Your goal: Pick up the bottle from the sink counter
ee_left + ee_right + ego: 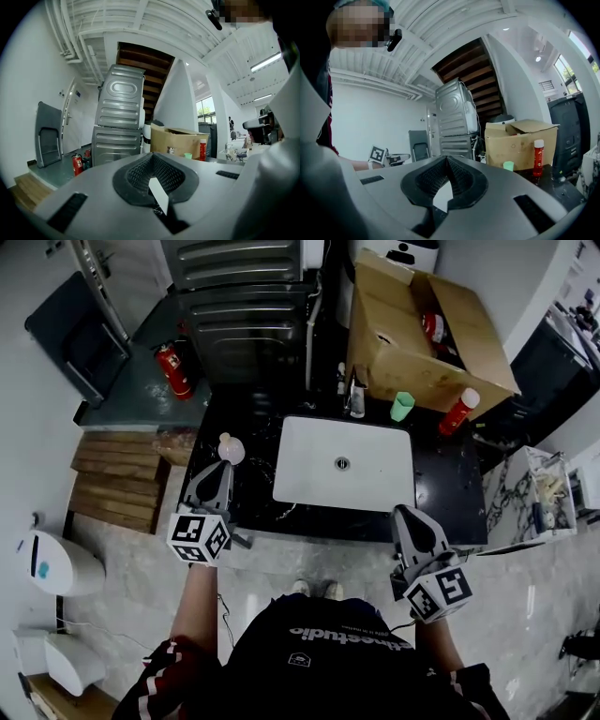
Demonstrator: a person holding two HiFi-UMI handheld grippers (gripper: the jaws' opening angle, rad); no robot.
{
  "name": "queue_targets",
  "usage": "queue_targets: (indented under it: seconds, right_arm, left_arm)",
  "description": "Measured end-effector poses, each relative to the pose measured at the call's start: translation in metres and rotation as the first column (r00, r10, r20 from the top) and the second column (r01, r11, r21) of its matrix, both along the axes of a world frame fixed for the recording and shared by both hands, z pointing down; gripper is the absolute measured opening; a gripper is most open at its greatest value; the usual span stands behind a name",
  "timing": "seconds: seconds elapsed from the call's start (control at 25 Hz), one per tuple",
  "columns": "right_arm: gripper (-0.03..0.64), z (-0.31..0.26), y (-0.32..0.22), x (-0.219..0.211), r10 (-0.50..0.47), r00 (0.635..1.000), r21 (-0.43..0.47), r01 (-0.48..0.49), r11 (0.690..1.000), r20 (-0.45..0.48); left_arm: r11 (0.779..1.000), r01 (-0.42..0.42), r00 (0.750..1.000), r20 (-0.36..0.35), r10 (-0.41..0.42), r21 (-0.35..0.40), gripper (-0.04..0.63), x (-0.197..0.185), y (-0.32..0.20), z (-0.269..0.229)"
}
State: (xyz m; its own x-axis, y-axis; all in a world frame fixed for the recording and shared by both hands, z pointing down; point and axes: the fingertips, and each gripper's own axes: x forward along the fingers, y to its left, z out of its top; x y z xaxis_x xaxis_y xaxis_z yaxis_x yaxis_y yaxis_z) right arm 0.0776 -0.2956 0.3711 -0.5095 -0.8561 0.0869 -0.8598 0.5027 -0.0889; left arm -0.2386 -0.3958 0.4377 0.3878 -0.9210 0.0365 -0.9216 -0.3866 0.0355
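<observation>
Plastic, probably: the red bottle (459, 412) seems light, stiff, slick; I'd pinch its middle. My left gripper (222, 468) and right gripper (407, 515) are pressed together, empty.

Your head view looks steeply down on the black table (441, 488); left gripper view and right gripper view sit low, facing across it, all sharing the brown cardboard box (520, 143) and red white-capped bottle (538, 158)
</observation>
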Motion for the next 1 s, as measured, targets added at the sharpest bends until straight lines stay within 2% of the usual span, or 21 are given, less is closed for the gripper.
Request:
queue_targets:
  seconds: [0.16,0.32,0.44,0.48,0.6,0.76,1.0]
  right_arm:
    - [0.038,0.005,-0.030,-0.006,-0.037,0.999,0.050,0.037,0.998,0.014]
    - [0.040,0.024,-0.066,-0.031,-0.091,0.996,0.079,0.091,0.993,-0.008]
    - [0.039,0.036,-0.092,-0.056,-0.147,0.989,0.084,0.146,0.986,-0.002]
    - [0.038,0.040,-0.099,-0.065,-0.166,0.986,0.087,0.165,0.982,0.000]
    - [0.040,0.054,-0.119,-0.095,-0.219,0.976,0.101,0.218,0.971,-0.003]
    - [0.040,0.078,-0.140,-0.125,-0.261,0.965,0.084,0.260,0.962,-0.007]
    - [0.038,0.093,-0.147,-0.140,-0.288,0.958,0.042,0.288,0.957,-0.001]
  left_arm:
    - [0.999,0.044,0.999,0.005,-0.043,-0.024,0.015,-0.008,-0.035,0.026]
    - [0.996,0.082,0.996,0.024,-0.081,-0.042,0.031,-0.020,-0.060,0.052]
    - [0.990,0.095,0.995,-0.025,-0.098,-0.106,0.147,-0.030,-0.085,0.084]
    - [0.987,0.097,0.995,-0.023,-0.100,-0.127,0.180,-0.032,-0.092,0.096]
    - [0.981,0.118,0.993,0.043,-0.112,-0.153,0.231,-0.038,-0.112,0.127]
    - [0.980,0.154,0.983,0.118,-0.140,-0.127,0.245,-0.046,-0.133,0.147]
    - [0.974,0.178,0.980,0.110,-0.163,-0.141,0.231,-0.054,-0.162,0.159]
